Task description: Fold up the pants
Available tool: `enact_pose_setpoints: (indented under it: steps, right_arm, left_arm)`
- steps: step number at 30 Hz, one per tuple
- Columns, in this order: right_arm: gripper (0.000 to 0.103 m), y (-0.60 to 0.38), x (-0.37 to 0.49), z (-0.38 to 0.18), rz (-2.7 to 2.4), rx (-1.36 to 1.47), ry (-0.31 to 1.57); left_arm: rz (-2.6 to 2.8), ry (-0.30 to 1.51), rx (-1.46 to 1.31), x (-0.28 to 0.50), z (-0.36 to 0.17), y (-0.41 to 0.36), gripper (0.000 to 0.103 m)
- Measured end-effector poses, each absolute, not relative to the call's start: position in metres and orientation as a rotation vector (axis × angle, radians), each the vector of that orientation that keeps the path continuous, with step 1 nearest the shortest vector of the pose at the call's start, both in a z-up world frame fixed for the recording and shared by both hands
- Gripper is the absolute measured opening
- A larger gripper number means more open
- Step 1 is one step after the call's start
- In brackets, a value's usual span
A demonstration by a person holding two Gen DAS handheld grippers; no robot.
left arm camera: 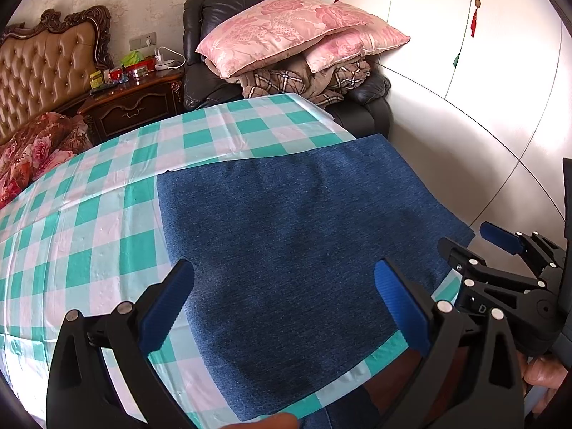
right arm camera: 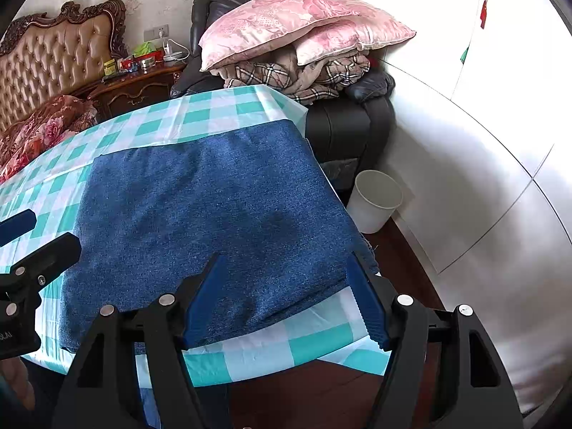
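Note:
The blue denim pants [left arm camera: 296, 236] lie folded into a flat rectangle on the green-and-white checked table [left arm camera: 82, 228]. They also show in the right wrist view [right arm camera: 214, 214], reaching the table's right edge. My left gripper [left arm camera: 286, 307] is open and empty, held just above the pants' near edge. My right gripper [right arm camera: 286, 296] is open and empty, above the pants' near right corner. The right gripper also shows at the right of the left wrist view [left arm camera: 475, 243]. The left gripper shows at the left edge of the right wrist view [right arm camera: 35, 236].
A white bin [right arm camera: 375, 200] stands on the floor right of the table. A black armchair [right arm camera: 343, 121] piled with pink pillows [right arm camera: 304, 21] and blankets stands behind. A bed [left arm camera: 35, 136] and nightstand [left arm camera: 136, 103] are at the back left. White wardrobe doors [left arm camera: 482, 107] are on the right.

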State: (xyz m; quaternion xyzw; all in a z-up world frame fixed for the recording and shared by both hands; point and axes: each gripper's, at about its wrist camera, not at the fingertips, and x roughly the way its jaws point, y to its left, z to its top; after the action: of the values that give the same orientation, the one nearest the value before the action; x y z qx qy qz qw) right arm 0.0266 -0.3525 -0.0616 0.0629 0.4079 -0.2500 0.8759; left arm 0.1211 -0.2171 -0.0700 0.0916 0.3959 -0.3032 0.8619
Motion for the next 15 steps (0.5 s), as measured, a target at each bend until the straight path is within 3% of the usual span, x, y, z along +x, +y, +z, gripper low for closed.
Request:
enact_pose_setpoints:
  steps: [15]
  right_arm:
    - [0.067, -0.3525, 0.0275, -0.0642, -0.520, 0.134, 0.857]
  left_arm:
    - [-0.679, 0.813, 0.170, 0.1166, -0.0747, -0.2247, 0.101]
